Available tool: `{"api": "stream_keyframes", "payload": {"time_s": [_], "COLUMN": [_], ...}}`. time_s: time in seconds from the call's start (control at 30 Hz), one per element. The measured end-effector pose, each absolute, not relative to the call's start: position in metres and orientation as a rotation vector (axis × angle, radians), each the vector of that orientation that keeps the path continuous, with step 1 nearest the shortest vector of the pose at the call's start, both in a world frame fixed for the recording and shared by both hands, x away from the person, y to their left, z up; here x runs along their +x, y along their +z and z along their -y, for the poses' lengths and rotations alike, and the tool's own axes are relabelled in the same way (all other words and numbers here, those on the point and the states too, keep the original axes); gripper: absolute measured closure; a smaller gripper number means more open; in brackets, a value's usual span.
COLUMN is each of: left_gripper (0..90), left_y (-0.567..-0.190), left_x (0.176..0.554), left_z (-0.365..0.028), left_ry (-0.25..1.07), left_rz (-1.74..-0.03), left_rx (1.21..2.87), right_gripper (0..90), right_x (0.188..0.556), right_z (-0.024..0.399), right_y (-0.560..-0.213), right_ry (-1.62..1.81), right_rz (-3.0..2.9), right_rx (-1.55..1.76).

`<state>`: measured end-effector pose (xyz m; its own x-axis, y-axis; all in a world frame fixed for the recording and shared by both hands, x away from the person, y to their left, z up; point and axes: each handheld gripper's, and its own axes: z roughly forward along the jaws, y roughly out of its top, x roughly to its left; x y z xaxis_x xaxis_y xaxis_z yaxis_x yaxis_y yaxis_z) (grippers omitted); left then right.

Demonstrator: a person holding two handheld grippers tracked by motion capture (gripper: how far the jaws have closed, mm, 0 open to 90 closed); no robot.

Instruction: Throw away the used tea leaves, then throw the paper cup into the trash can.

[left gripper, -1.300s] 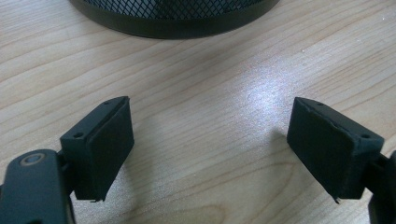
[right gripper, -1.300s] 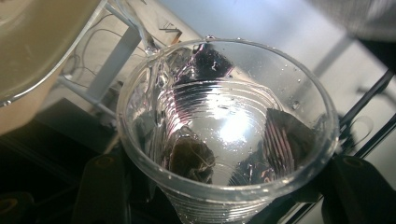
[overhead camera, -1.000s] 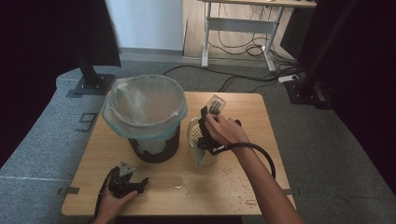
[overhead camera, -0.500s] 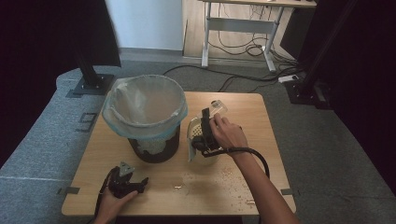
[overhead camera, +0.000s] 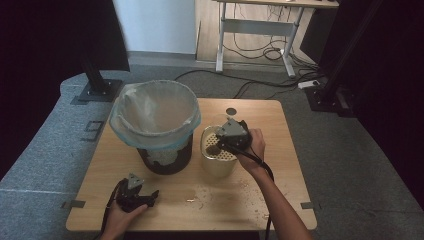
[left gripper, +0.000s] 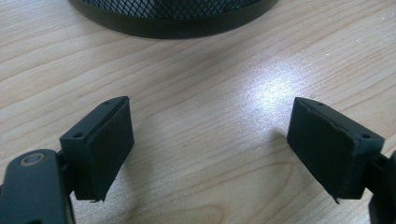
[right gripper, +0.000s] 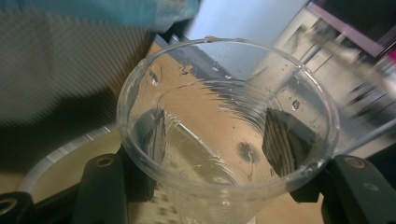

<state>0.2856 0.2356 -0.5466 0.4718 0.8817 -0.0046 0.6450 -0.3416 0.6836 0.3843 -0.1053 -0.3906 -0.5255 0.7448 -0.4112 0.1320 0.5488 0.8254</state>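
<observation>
Here the clear plastic cup (right gripper: 224, 135) is clamped between the fingers of the right gripper (overhead camera: 227, 142), one black pad pressed on each side of its wall, as the right gripper view shows through the plastic. In the high view the cup cannot be made out clearly under the gripper; it is held just above the cream strainer bowl (overhead camera: 218, 160), which stands at about the centre of the desk (overhead camera: 280, 165), at three o'clock from the lined bin (overhead camera: 155, 125). A few drops cling inside the cup, so the step is judged to be tipping out the last contents, into the strainer or on to the bin.

The squeeze should be kept just firm enough: a thin cup of this kind is likely to buckle or spring out if pinched harder. The cup should be carried with its mouth kept over the strainer or the bin's blue liner, since crumbs (overhead camera: 210, 192) are already scattered at six o'clock from the strainer. The bin's rim should be cleared with room to spare, as the liner could be snagged.

The left gripper (overhead camera: 134, 195) rests at seven o'clock on the desk, its fingers wide apart and holding nothing, and could be used to steady the bin.
</observation>
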Motion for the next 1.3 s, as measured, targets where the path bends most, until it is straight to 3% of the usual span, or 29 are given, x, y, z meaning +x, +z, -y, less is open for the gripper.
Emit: {"api": "stream_keyframes", "payload": {"time_s": [0.37, 0.77, 1.3], "left_gripper": [14.0, 14.0, 14.0], "left_y": [-0.547, -0.547, -0.547], "left_x": [0.286, 0.286, 0.286], "left_z": [-0.236, -0.236, -0.236], "left_ry": [0.492, 0.493, 0.493], "left_rz": [-1.260, -1.260, -1.259], "left_rx": [2.100, 2.099, 2.099], "right_gripper": [38.8, 38.8, 38.8], "right_x": [0.393, 0.391, 0.385], "right_z": [0.129, 0.126, 0.084], "right_y": [-0.387, -0.378, -0.316], "right_ry": [1.398, 1.379, 1.510], "right_rz": [-1.984, -1.927, -1.843], "right_rx": [1.119, 1.127, 1.012]}}
